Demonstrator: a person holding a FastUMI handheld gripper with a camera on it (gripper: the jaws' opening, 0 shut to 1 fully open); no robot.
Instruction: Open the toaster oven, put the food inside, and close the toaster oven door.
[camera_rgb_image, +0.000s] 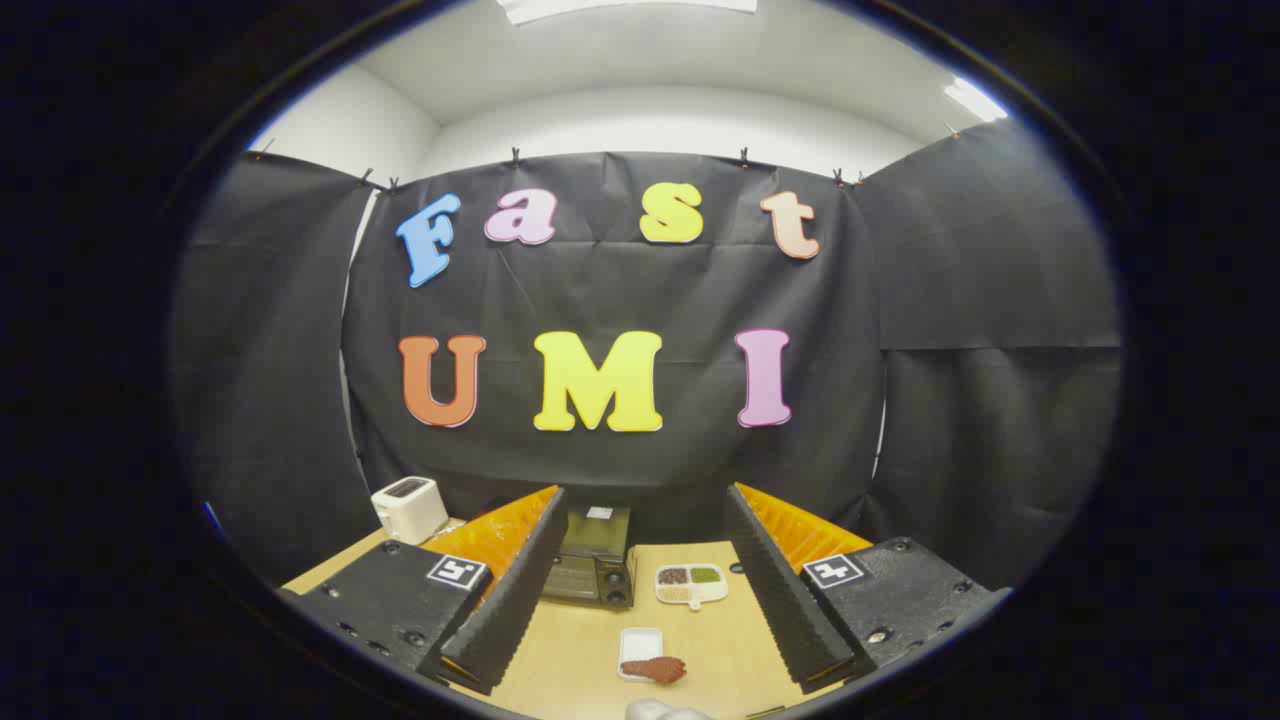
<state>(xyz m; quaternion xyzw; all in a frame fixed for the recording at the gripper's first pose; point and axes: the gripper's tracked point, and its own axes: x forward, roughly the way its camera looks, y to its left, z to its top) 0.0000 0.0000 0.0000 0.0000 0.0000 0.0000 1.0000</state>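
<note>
Hovering wide apart, black ribbed gripper (640, 610); reddish-brown meat piece (655, 668) lying short of closed black toaster oven (592, 568); risking overshooting door handle.

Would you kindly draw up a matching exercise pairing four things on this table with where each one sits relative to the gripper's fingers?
Things:
1. toaster oven
2. white toaster
3. divided tray
4. food

Places:
A. on a small white plate, between the fingers, nearest the camera
B. beyond the left finger, on the table's far corner
C. ahead between the fingers, at the table's back, door closed
D. just right of the toaster oven, holding coloured portions

Pairs: 1-C, 2-B, 3-D, 4-A

The gripper is open, holding nothing.
</note>
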